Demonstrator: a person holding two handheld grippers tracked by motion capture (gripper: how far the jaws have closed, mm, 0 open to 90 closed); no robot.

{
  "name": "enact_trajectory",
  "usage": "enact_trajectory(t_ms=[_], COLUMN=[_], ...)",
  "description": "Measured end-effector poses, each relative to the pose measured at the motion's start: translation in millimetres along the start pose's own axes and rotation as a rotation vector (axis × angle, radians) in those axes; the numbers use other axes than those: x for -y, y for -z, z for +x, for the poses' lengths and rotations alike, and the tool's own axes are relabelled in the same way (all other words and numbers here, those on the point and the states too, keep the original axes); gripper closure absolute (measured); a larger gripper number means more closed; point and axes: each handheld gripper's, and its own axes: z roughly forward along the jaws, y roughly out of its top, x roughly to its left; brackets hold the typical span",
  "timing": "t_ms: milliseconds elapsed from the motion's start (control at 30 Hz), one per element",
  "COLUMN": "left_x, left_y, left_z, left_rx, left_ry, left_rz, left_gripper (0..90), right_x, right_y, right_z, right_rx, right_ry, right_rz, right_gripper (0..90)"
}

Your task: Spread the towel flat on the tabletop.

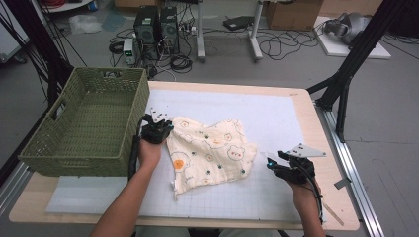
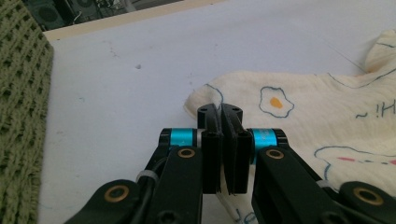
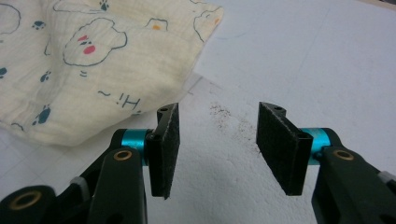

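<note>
Grey flooring behind the table carries a tangle of cables (image 1: 276,44), two dark computer towers (image 1: 157,27) and a cardboard box (image 1: 292,15), while black frame legs stand at either side. Nearer, a light wooden table (image 1: 330,143) is covered with a white gridded mat (image 1: 276,118). On the mat's left end sits a green woven basket (image 1: 84,123), open at the top, with a handle slot in its near-left wall. Just right of the basket lies a rumpled cream cloth (image 1: 210,150) printed with bears, fried eggs and paw marks, spread loosely across the middle of the mat with its edges folded over in places. The left gripper (image 1: 157,129) sits between the basket and the cloth at the cloth's upper-left corner; in the left gripper view its jaws are pressed together with a thin edge of the cloth (image 2: 327,116) pinched between them, the basket's weave (image 2: 21,116) rising along the left side. The right gripper (image 1: 289,168) hovers over bare mat just off the cloth's right edge, apart from the fabric. In the right gripper view its jaws stand wide apart with nothing between them, the mat (image 3: 299,60) below showing a faint dark smudge, possibly dust, and the cloth's folded corner (image 3: 93,60) lying ahead and to the left.
</note>
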Motion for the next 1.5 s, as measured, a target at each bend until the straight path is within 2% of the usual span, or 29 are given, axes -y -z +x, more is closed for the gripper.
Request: enact_trajectory(t_ms=[33, 133, 200, 267, 333, 467, 567, 633, 700, 733, 767, 800, 833, 867, 900, 967, 1167, 1367, 1433, 1500], left_x=[0.1, 0.0, -0.8, -1.7, -2.1, -2.3, -1.4, -0.2, 1.5, 2.3, 3.4, 4.6, 5.8, 7.1, 8.4, 10.6, 14.3, 16.6, 18.0, 20.4], left_y=[0.4, 2.8, 6.5, 10.5, 14.4, 19.4, 22.6, 24.2, 25.1, 25.5, 25.8, 26.1, 26.2, 26.3, 26.8, 27.9, 31.8, 34.7, 37.3, 40.4], left_z=[-0.2, -3.5, -5.4, -6.9, -7.3, -5.3, -5.5, -6.2, -7.1, -7.2, -7.8, -8.1, -8.6, -9.3, -9.7, -10.6, -11.0, -12.1, -13.7, -15.7], left_rx=[0.013, 0.056, 0.072, 0.086, 0.103, 0.117, 0.125, 0.130, 0.137, 0.142, 0.144, 0.143, 0.146, 0.148, 0.152, 0.158, 0.169, 0.191, 0.203, 0.217], left_ry=[0.001, 0.019, 0.011, 0.017, 0.009, 0.010, 0.004, 0.002, -0.002, -0.006, -0.006, -0.011, -0.011, -0.010, -0.014, -0.022, -0.027, -0.029, -0.038, -0.045], left_rz=[0.005, -0.005, -0.019, -0.035, -0.049, -0.059, -0.059, -0.061, -0.061, -0.056, -0.054, -0.052, -0.050, -0.048, -0.045, -0.036, -0.025, -0.011, -0.008, 0.003], left_gripper=[81.8, 59.9, 55.1, 49.7, 49.1, 48.9, 48.9, 48.9, 48.9, 48.9, 48.9, 48.9, 48.9, 48.9, 48.9, 48.9, 49.0, 48.9, 48.9, 48.8], right_x=[0.1, 0.5, 0.0, -0.9, -2.9, -7.0, -10.7, -13.6, -15.5, -15.6, -15.4, -14.9, -15.0, -15.5, -16.5, -18.7, -16.5, -3.2, -0.8, -0.7], right_y=[-1.4, -10.2, -17.9, -25.3, -31.4, -44.2, -55.0, -61.4, -65.2, -66.4, -66.6, -66.0, -65.3, -64.3, -62.9, -59.1, -28.9, 2.0, 6.7, 12.4], right_z=[1.7, 8.1, 12.2, 15.1, 21.4, 35.2, 44.2, 50.0, 53.1, 53.1, 52.7, 51.7, 51.7, 52.7, 55.2, 57.4, 49.4, 40.6, 39.5, 40.5], right_rx=[-0.005, -0.014, -0.025, -0.064, -0.096, -0.126, -0.126, -0.109, -0.101, -0.102, -0.116, -0.153, -0.171, -0.184, -0.177, -0.165, -0.099, -0.084, -0.116, -0.108], right_ry=[-0.007, 0.007, 0.010, -0.007, 0.002, 0.043, 0.063, 0.087, 0.072, 0.067, 0.059, 0.044, 0.044, 0.066, 0.088, 0.127, 0.159, 0.126, 0.108, 0.113], right_rz=[0.006, 0.033, 0.050, 0.047, 0.057, 0.087, 0.103, 0.120, 0.119, 0.117, 0.116, 0.122, 0.124, 0.128, 0.139, 0.164, 0.223, 0.252, 0.277, 0.261], right_gripper=[49.4, 51.0, 52.0, 52.5, 52.6, 52.8, 52.6, 48.9, 47.2, 48.9, 56.3, 65.6, 74.4, 80.6, 82.9, 83.4, 83.2, 82.7, 78.1, 67.6])
